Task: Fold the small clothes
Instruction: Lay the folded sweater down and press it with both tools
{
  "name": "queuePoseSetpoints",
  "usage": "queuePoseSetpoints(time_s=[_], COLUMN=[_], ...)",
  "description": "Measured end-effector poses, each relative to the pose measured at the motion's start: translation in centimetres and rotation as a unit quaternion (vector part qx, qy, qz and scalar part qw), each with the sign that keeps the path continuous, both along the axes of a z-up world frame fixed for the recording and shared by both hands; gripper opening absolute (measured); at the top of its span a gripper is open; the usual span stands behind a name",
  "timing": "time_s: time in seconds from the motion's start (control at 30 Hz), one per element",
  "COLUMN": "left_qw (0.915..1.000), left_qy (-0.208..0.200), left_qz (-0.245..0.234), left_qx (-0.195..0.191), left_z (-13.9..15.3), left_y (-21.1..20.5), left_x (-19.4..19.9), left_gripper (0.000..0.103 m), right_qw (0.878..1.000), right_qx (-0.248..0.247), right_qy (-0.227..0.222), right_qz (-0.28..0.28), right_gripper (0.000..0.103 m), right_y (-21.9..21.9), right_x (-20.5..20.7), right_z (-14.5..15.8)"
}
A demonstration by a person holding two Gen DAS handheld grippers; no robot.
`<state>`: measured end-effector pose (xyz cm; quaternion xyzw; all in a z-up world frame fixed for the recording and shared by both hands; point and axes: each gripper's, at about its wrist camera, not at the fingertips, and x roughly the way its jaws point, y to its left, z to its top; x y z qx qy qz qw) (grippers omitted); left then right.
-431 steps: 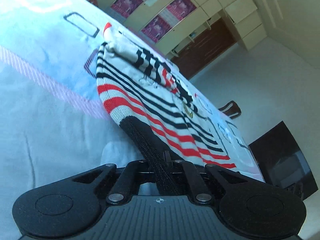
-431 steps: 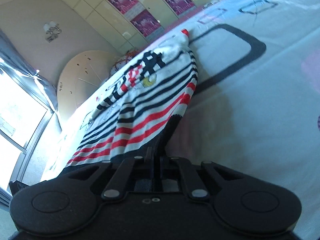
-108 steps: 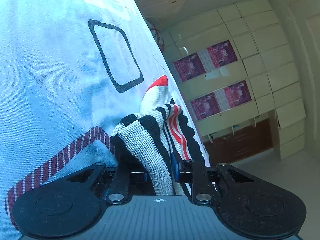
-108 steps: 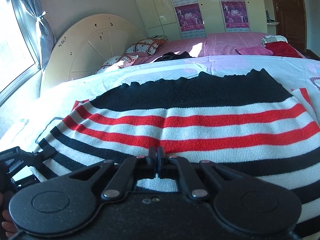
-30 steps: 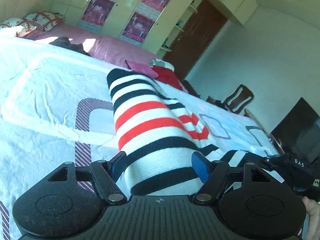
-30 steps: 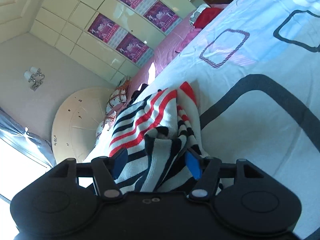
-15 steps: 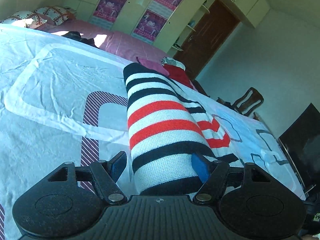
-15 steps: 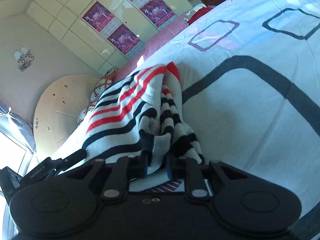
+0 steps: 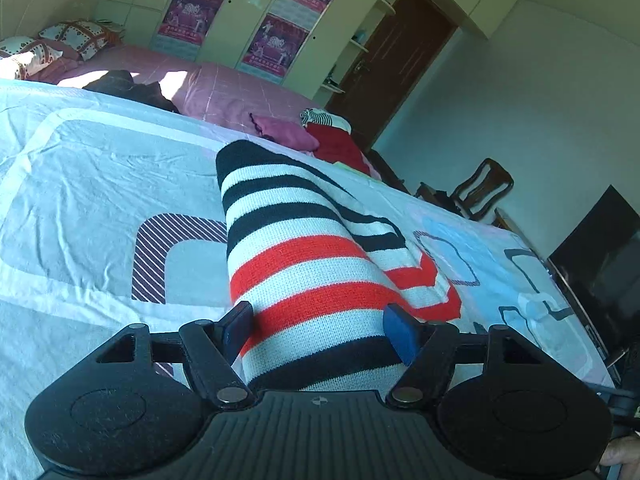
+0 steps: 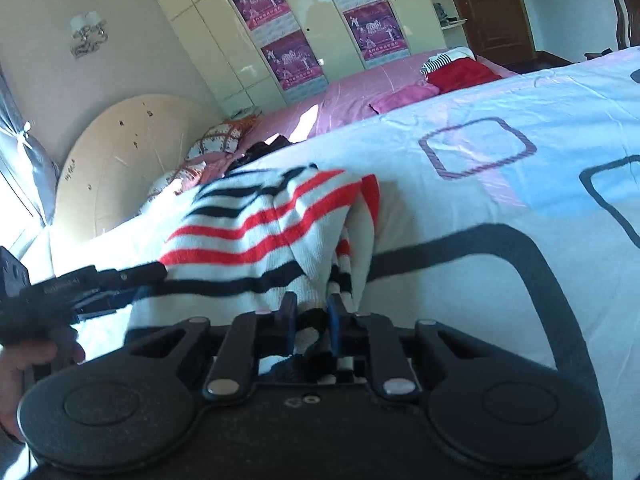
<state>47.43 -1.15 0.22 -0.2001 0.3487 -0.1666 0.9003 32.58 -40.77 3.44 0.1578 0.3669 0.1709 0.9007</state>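
Observation:
A small knitted sweater (image 9: 296,264) with black, white and red stripes lies folded into a long bundle on the patterned bedsheet (image 9: 80,200). My left gripper (image 9: 320,330) is open, its fingers astride the near end of the bundle. In the right wrist view the sweater (image 10: 256,232) lies ahead and my right gripper (image 10: 312,314) is shut on a bunched edge of it. The left gripper (image 10: 100,280) also shows there, at the sweater's left side.
A pink bed (image 9: 224,92) with pillows and red and pink clothes (image 9: 340,144) lies beyond the sheet. Cupboards with posters (image 9: 276,40), a brown door (image 9: 392,64), a wooden chair (image 9: 480,188) and a dark screen (image 9: 600,256) stand around the room.
My right gripper has closed on the sweater's bunched edge and lowered toward the sheet. My left gripper stays open around the bundle and has drawn back a little.

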Motion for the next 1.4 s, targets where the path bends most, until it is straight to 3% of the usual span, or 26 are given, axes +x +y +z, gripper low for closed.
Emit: queuePoseSetpoints(time_s=[0.07, 0.17, 0.23, 0.33, 0.67, 0.7, 0.73, 0.8, 0.87, 0.9, 0.97, 1.03, 1.13, 1.17, 1.23, 1.4], left_qw=[1.0000, 0.9999, 1.0000, 0.9997, 0.9999, 1.0000, 1.0000, 0.9997, 0.9985, 0.9977, 0.9975, 0.9974, 0.9977, 0.9975, 0.9967, 0.9982], left_qy=[0.002, 0.003, 0.003, -0.014, -0.003, -0.001, 0.001, -0.019, -0.047, -0.044, -0.022, -0.018, -0.023, -0.029, -0.035, 0.006], left_qz=[-0.003, -0.009, -0.006, -0.012, -0.002, 0.001, 0.001, 0.009, 0.017, 0.019, 0.013, 0.015, 0.016, 0.018, 0.026, 0.034], left_qx=[-0.001, 0.006, 0.000, 0.013, 0.011, 0.006, 0.001, 0.009, 0.024, 0.048, 0.065, 0.069, 0.061, 0.062, 0.068, 0.050], left_z=[-0.2, -0.5, -0.4, 0.4, -0.2, -0.3, -0.4, 0.0, 0.7, 0.6, -0.3, -0.3, 0.5, 0.8, 1.2, 0.2], left_y=[0.2, 0.2, 0.5, 0.2, -0.6, -0.5, -0.4, -0.3, -0.3, -0.5, -0.7, -0.6, 0.0, 0.1, 0.4, 0.7], left_x=[-0.4, -0.9, -0.6, -0.2, 2.4, 2.5, 2.7, 2.6, 2.1, 2.2, 2.5, 2.6, 2.7, 2.8, 3.6, 7.1], left_gripper=[0.070, 0.070, 0.070, 0.070, 0.070, 0.070, 0.070, 0.041, 0.032, 0.032, 0.037, 0.043, 0.047, 0.049, 0.054, 0.063], right_qw=[0.999, 0.999, 0.999, 0.998, 0.999, 0.999, 0.999, 0.998, 0.994, 0.993, 0.997, 0.998, 0.998, 0.997, 0.997, 1.000], right_qx=[0.036, 0.037, 0.028, 0.032, 0.025, 0.016, 0.004, -0.031, -0.036, -0.037, -0.051, -0.036, -0.041, -0.047, -0.048, -0.003], right_qy=[0.016, 0.006, -0.021, -0.056, 0.008, 0.005, -0.010, -0.046, -0.091, -0.098, -0.048, -0.037, -0.036, -0.045, -0.063, -0.011], right_qz=[-0.005, -0.001, -0.009, -0.013, 0.032, 0.034, 0.035, 0.040, 0.048, 0.047, 0.042, 0.037, 0.034, 0.031, 0.019, 0.013], right_gripper=[0.014, 0.015, 0.030, 0.037, 0.037, 0.034, 0.022, 0.011, 0.011, 0.011, 0.011, 0.012, 0.017, 0.020, 0.036, 0.040], right_y=[-1.0, -1.3, -1.3, -1.4, 0.0, 0.4, 0.7, 1.6, 2.0, 1.9, 1.8, 1.1, 1.2, 1.3, 1.2, 0.9], right_x=[-1.0, -1.8, -1.8, -0.3, 8.4, 8.4, 8.3, 7.7, 7.0, 6.9, 8.1, 8.2, 7.9, 7.8, 8.1, 12.6], right_z=[-1.0, -0.8, 0.2, 1.9, -0.3, -0.6, -0.6, 0.2, 1.6, 1.6, -0.2, -1.6, -0.6, -0.1, 0.7, 0.4])
